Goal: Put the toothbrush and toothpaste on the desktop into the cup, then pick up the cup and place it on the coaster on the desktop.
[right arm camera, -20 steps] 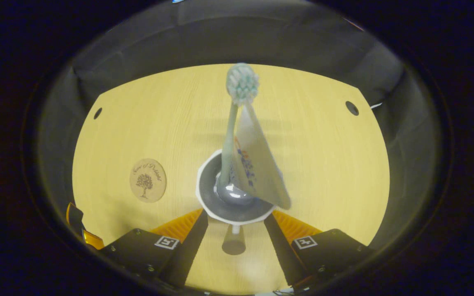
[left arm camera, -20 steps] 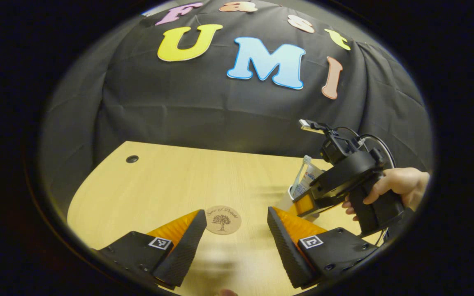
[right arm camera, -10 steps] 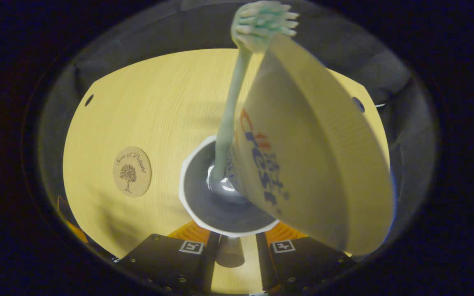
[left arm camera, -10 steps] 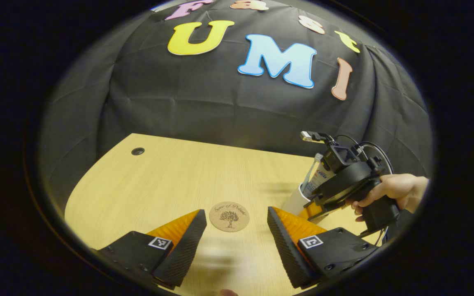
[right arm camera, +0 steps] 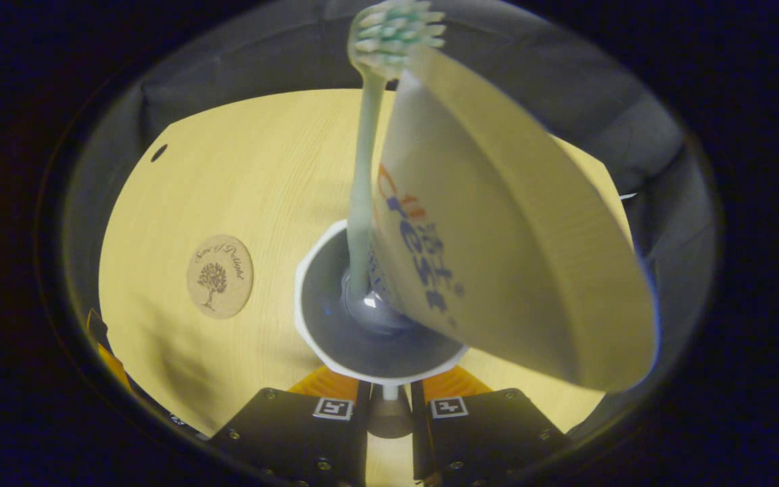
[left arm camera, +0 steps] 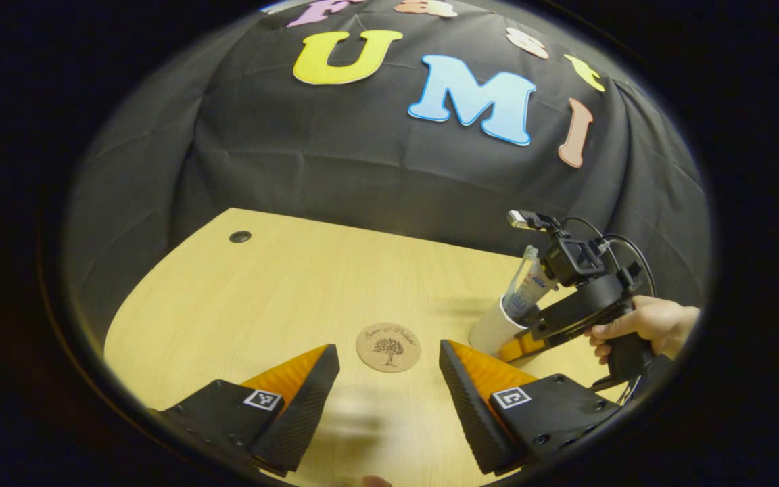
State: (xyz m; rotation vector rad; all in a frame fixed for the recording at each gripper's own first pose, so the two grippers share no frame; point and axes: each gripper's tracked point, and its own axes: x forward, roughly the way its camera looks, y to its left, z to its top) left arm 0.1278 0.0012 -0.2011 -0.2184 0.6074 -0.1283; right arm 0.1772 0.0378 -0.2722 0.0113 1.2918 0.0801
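A white cup (right arm camera: 315,338) stands on the wooden desk, holding a pale green toothbrush (right arm camera: 362,196) and a toothpaste tube (right arm camera: 498,257) that lean up toward the camera in the right gripper view. My right gripper (right arm camera: 387,399) is shut on the cup's handle, with the fingers close on either side of it. The round cork coaster (right arm camera: 220,276) lies to the left of the cup. In the left gripper view my left gripper (left arm camera: 389,399) stands open above the desk with nothing in it. The coaster (left arm camera: 388,346) lies just ahead, with the cup (left arm camera: 491,331) to its right.
A hand (left arm camera: 640,321) holds the right gripper at the desk's right side. The desk (left arm camera: 281,291) has a cable hole (left arm camera: 239,237) at its far left corner. Black cloth hangs behind the desk.
My right gripper has come down close to the cup and its fingers have shut on the handle. The left gripper has drifted slightly and stayed open.
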